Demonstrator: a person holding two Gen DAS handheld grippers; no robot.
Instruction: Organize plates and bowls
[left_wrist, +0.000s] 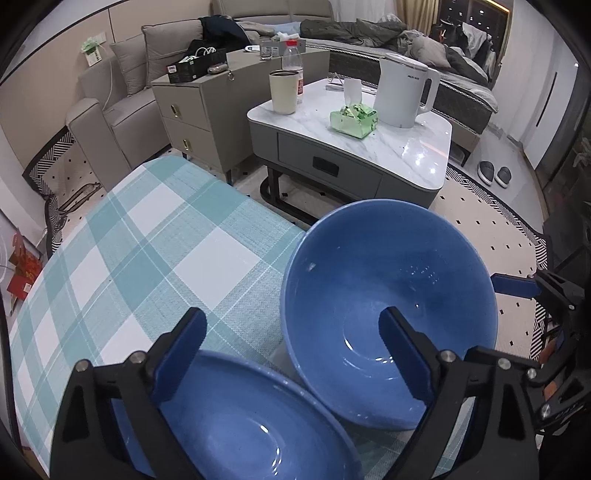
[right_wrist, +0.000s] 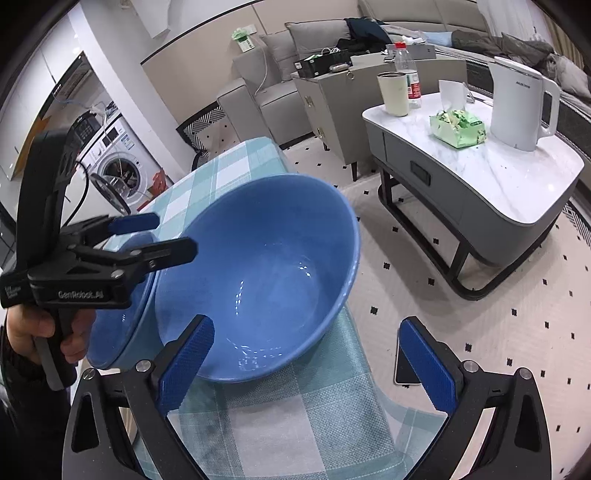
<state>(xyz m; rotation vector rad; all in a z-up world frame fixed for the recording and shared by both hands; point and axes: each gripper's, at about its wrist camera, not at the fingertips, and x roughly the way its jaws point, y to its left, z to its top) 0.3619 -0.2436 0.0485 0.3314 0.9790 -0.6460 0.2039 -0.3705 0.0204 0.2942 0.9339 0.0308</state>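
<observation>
Two blue bowls (left_wrist: 388, 314), perhaps touching

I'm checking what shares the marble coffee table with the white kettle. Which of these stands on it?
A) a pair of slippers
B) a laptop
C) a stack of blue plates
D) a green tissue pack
D: the green tissue pack lies on the marble coffee table just beside the white kettle, with a cream tumbler and a bottle further along; the slippers sit on the floor.
</observation>
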